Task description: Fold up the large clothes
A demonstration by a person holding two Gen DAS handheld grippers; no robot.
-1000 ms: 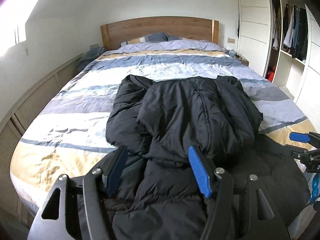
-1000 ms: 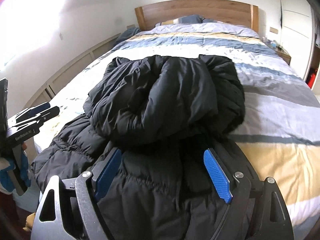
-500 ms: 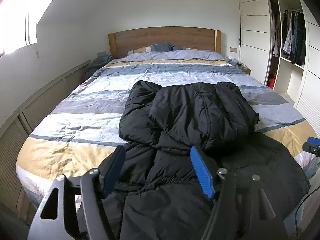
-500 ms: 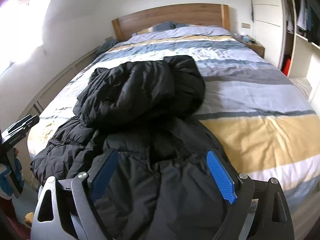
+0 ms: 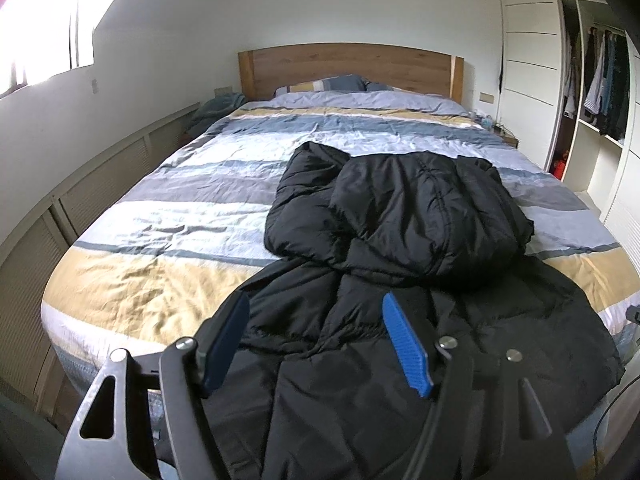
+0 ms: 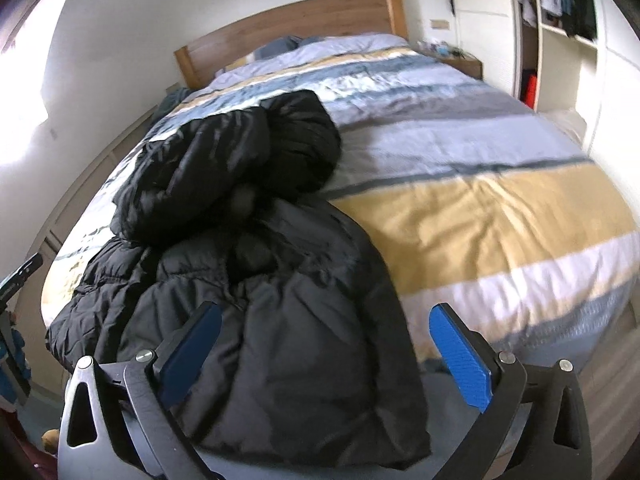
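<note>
bare duvet (image 5: 168, 216) beside jacket (image 5: 400, 216)

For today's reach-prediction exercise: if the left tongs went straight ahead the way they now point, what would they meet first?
Probably the black puffer jacket: the open left tongs point at its lower part lying on the striped duvet. Depth is unclear.

We are seeing a black puffer jacket (image 5: 400, 280) lying rumpled across the bed's foot, its upper part lying folded back over its body, hem overhanging the edge.
</note>
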